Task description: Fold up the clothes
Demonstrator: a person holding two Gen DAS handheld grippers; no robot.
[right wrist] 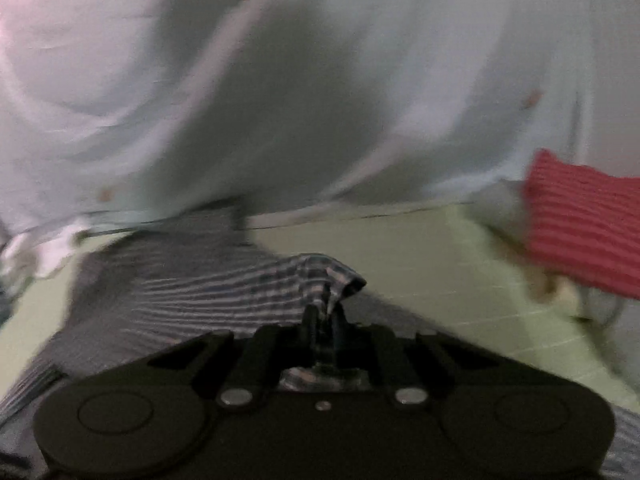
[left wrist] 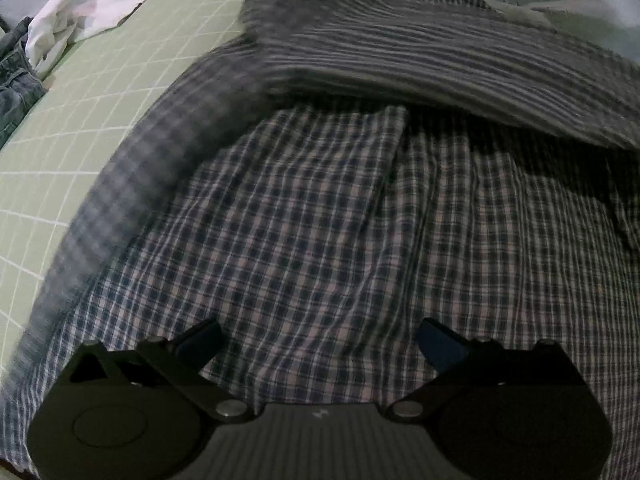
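The right gripper (right wrist: 322, 322) pinched a corner of the checked shirt (right wrist: 320, 276) tight between its jaws. The left gripper (left wrist: 320, 340) hung over the flat middle of the checked shirt (left wrist: 320, 220) with its jaws spread wide and nothing between them. A lifted fold blurred across at twelve o'clock. The shirt lay on the green grid mat (left wrist: 80, 128). To fold well, the right one likely needed to carry its corner over smoothly and lay it flat, while the left pressed the cloth still.
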